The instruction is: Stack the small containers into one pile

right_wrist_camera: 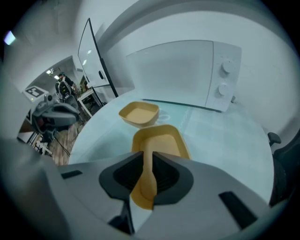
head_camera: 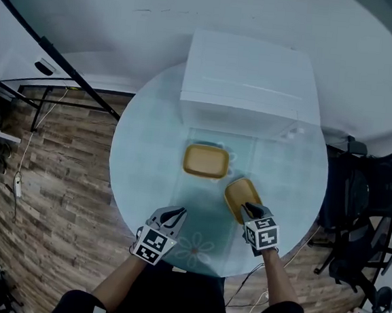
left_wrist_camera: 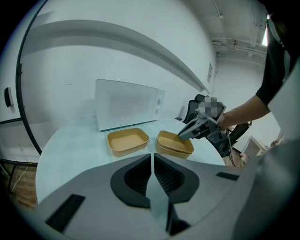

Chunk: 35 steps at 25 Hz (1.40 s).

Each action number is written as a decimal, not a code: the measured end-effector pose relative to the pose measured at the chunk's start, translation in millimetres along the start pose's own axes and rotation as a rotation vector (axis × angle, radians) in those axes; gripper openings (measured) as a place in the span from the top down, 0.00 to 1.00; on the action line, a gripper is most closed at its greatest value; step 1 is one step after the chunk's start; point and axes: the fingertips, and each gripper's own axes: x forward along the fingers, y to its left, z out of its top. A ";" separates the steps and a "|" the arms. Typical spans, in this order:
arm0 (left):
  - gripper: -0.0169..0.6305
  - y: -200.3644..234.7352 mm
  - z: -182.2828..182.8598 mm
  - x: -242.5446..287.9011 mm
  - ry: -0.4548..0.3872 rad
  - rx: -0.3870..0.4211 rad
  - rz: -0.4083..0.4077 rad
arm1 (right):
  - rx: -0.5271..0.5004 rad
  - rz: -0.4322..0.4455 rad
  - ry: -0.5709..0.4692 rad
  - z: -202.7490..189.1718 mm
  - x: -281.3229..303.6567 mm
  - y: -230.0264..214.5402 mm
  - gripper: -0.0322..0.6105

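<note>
Yellow tubs, two of them, are at a round glass table (head_camera: pixel 141 154). A white microwave (head_camera: pixel 247 82) stands at the far side of the table.

The right gripper (head_camera: pixel 251 210) is pinching the held tub (head_camera: pixel 241 190). Its two jaws squeeze the near wall of that tub, one jaw inside and one jaw outside. The tub sticks out in front of the gripper, away from the person. It is open side up and looks a bit tilted. I cannot tell if it is touching the glass.

The other tub (head_camera: pixel 206 161) sits on the table, open side up too. It is a little farther from the person, closer to the microwave, and to the left of the held tub. The two tubs are near each other but do not touch.

The left gripper (head_camera: pixel 176 214) is low over the near part of the table, left of the right gripper. Its jaws are pressed close together with nothing between them. Both tubs lie out in front of it, well apart from its tips.

A black chair (head_camera: pixel 361 214) stands on the wood floor (head_camera: pixel 49 194) to the right of the table.
</note>
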 end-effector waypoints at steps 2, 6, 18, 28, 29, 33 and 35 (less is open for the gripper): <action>0.93 2.4 0.4 -1.3 -0.007 -0.009 0.003 | 0.028 0.018 -0.062 21.9 5.3 17.8 0.83; 0.93 8.0 -0.5 -7.1 -0.018 -0.022 0.009 | 0.032 -0.005 -0.123 51.2 23.1 43.3 0.83; 0.93 44.7 -27.8 -41.7 -0.019 -0.084 0.079 | 0.136 -0.146 -0.081 106.3 71.3 0.6 0.82; 0.93 69.3 -42.9 -58.3 -0.026 -0.136 0.119 | 0.213 -0.191 0.102 103.6 110.9 -24.1 0.82; 0.93 71.4 -44.0 -59.2 -0.027 -0.141 0.120 | 0.214 -0.198 0.115 101.5 112.7 -25.0 0.82; 0.93 76.6 -46.9 -60.7 -0.029 -0.150 0.119 | 0.256 -0.184 0.144 94.7 116.9 -22.9 0.84; 0.93 78.9 -48.4 -61.2 -0.031 -0.153 0.115 | 0.277 -0.170 0.140 95.2 116.3 -20.3 0.87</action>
